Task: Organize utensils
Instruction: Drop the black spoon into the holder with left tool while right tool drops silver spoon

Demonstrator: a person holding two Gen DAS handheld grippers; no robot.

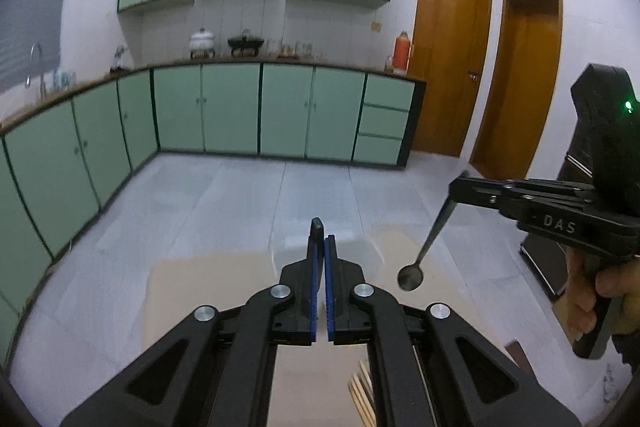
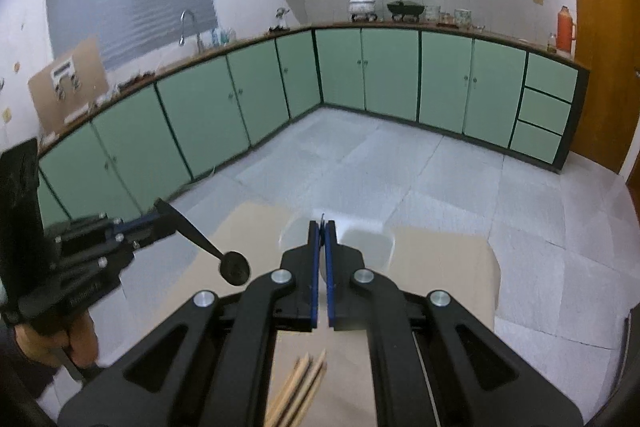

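Observation:
Each gripper holds a dark spoon in the air above a tan table. In the left wrist view my left gripper point(image 1: 320, 241) is shut on a dark spoon handle end-on between its blue pads. To its right, my right gripper point(image 1: 460, 185) is shut on a dark spoon point(image 1: 428, 247) hanging bowl-down. In the right wrist view my right gripper point(image 2: 321, 227) is shut, the thin handle edge just showing. My left gripper point(image 2: 160, 217) holds its spoon point(image 2: 224, 259) bowl-down. Wooden chopsticks point(image 2: 300, 391) lie on the table under the grippers; they also show in the left wrist view point(image 1: 362, 395).
A clear container point(image 2: 360, 239) stands on the tan table point(image 2: 448, 267) beyond the right gripper's tips. Green cabinets point(image 1: 232, 107) and a counter with pots line the far walls. Wooden doors point(image 1: 516, 83) stand at the right.

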